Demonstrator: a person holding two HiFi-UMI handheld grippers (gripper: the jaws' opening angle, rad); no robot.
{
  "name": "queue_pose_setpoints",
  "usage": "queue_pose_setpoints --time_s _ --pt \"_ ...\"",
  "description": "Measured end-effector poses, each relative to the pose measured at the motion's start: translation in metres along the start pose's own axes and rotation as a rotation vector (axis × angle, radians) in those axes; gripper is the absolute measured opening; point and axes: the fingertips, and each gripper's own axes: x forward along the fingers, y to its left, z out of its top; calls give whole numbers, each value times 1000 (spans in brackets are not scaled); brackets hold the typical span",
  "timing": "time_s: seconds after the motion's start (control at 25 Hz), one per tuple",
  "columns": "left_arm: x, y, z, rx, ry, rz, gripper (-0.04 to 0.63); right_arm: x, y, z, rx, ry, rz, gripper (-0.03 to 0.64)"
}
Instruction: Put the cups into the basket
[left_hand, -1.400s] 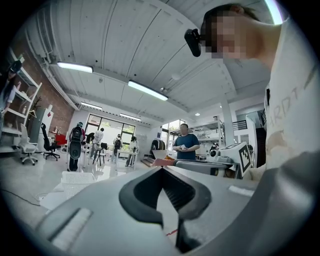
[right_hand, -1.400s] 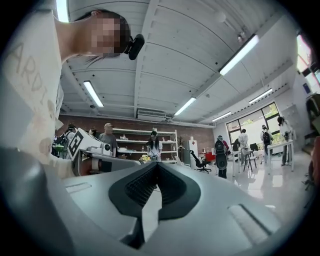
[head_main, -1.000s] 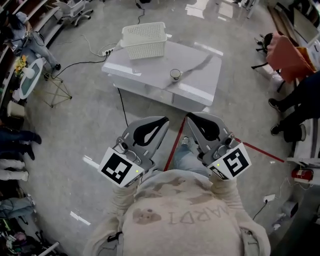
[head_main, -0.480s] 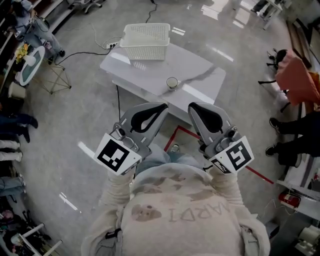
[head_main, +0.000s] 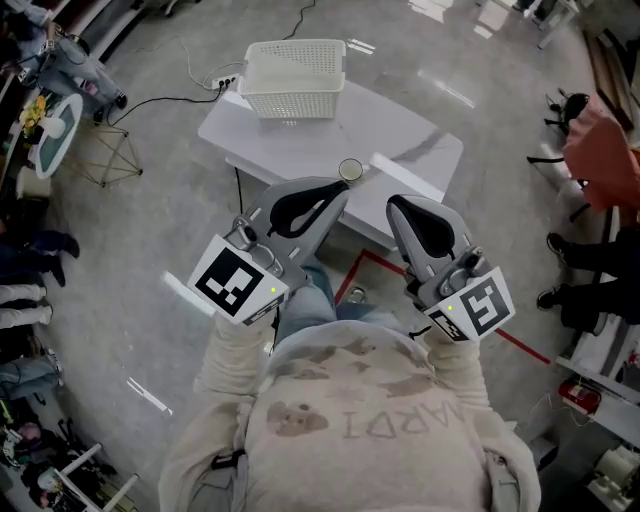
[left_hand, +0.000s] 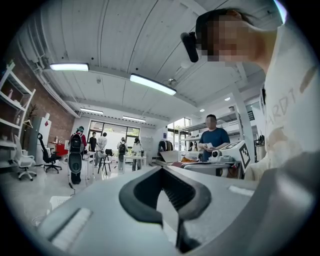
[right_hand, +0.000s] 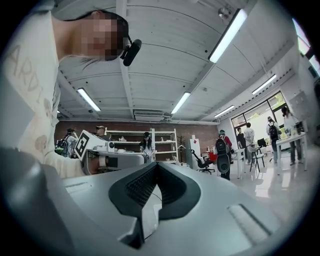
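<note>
Both grippers are held up close to the person's chest. The left gripper (head_main: 336, 193) and the right gripper (head_main: 402, 210) each have their jaws together, with nothing between them. The cup (head_main: 350, 170) stands upright near the front edge of the white table (head_main: 410, 135), and the basket (head_main: 292, 98) is at the far end, well apart from it.

The danger, I think, is this edge - jaws that arrive closed could push the cup off the table. The cup is also round, so a grip off its centre could let it slip before it reaches the basket.

White table (head_main: 320, 140), red floor tape (head_main: 353, 278), black cable (head_main: 238, 195)
</note>
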Motion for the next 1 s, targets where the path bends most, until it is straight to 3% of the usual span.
queue_pose_setpoints --time_s 0.24,0.56,0.8,1.0 --pt "24 62 -2 -3 9 -92 0 56 -39 -12 13 30 -81 25" --pt "45 141 -16 44 35 -290 0 138 -91 -52 48 124 -236 32" --pt "56 166 -33 61 61 -403 0 158 -127 -86 71 210 -370 38" --pt "76 185 -63 11 73 -440 0 159 -160 -140 163 300 -443 43"
